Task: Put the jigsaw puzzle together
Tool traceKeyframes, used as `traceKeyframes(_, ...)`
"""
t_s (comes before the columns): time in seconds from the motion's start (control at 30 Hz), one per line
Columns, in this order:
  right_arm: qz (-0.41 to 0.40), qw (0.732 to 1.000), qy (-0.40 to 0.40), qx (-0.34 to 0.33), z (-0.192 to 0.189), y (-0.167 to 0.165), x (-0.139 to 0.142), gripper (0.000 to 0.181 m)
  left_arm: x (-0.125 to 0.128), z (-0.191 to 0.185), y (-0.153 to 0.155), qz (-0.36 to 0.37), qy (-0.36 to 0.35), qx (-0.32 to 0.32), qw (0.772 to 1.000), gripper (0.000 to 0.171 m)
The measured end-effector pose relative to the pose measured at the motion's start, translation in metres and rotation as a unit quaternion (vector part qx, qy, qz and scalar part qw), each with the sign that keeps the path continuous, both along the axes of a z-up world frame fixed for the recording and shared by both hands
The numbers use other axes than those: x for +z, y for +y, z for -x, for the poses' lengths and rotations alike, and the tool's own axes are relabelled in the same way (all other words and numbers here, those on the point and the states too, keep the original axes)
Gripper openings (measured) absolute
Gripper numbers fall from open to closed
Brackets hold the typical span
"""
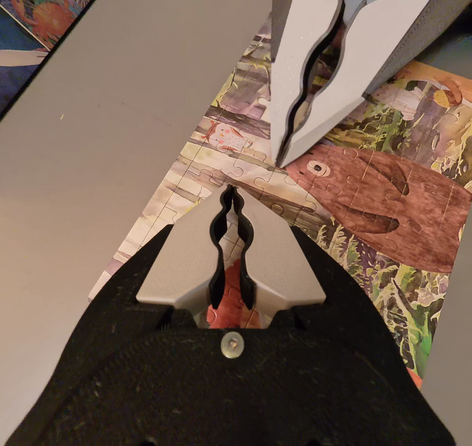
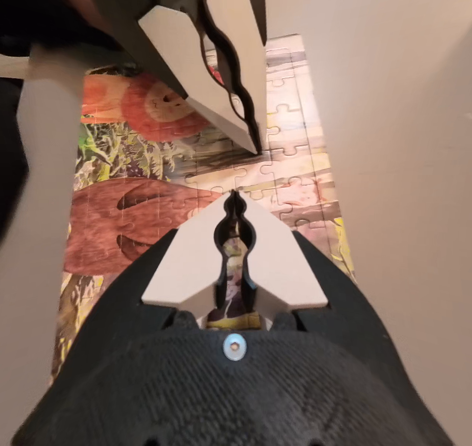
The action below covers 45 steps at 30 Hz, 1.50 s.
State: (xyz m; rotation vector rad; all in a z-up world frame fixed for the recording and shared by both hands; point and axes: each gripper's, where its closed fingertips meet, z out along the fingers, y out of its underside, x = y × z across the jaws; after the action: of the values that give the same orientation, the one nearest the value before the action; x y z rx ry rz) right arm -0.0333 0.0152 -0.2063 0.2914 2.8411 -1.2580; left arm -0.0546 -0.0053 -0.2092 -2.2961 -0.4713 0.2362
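Both tongs are seen pressed together, fingertips meeting, nothing pinched between them. Left gripper (image 1: 232, 187) is tipped down with its point on or just over the jigsaw puzzle (image 1: 378, 203), near the pale striped pieces by the puzzle's edge; actual contact can't be told from the wrist view. Right gripper (image 2: 233, 191) is likewise closed at the tip, pointed down beside the brown animal's snout (image 1: 293, 171), apparently touching the surface. The two tips are held near each other but apart. Grey table (image 1: 115, 127) is seen under everything, with the puzzle lying flat on it, pieces interlocked. A second colourful picture (image 1: 38, 12) is seen past the table's far corner. A small owl figure (image 1: 227, 137) is printed near the puzzle's edge.
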Motion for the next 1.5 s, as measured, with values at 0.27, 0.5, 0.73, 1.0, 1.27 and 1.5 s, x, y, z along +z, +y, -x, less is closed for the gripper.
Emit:
traceKeyframes(0.27,-0.009,0.998,0.038,-0.04,0.017,0.002,0.0,0.0,0.0,0.0,0.0,0.001,0.001,0.0,1.0,0.0)
traceKeyframes(0.5,-0.032,0.992,0.092,-0.082,0.037,0.014,0.002,0.0,0.0,-0.001,0.0,0.003,0.005,-0.002,1.0,0.0)
traceKeyframes(0.73,-0.016,0.996,0.056,-0.064,0.027,0.006,0.001,0.0,0.0,-0.001,0.0,0.006,0.011,-0.006,1.0,0.0)
traceKeyframes(1.0,-0.027,0.995,0.067,-0.072,0.032,0.01,0.002,0.0,0.0,-0.002,0.001,0.013,0.027,-0.01,0.999,0.0)
traceKeyframes(1.27,-0.025,0.998,0.029,-0.055,0.027,0.048,0.008,0.0,0.0,-0.002,0.001,0.01,0.02,-0.01,1.0,0.0)
traceKeyframes(1.5,-0.015,1.0,-0.012,-0.015,0.013,0.047,-0.002,0.003,0.0,-0.002,0.001,0.009,0.016,-0.01,1.0,0.0)
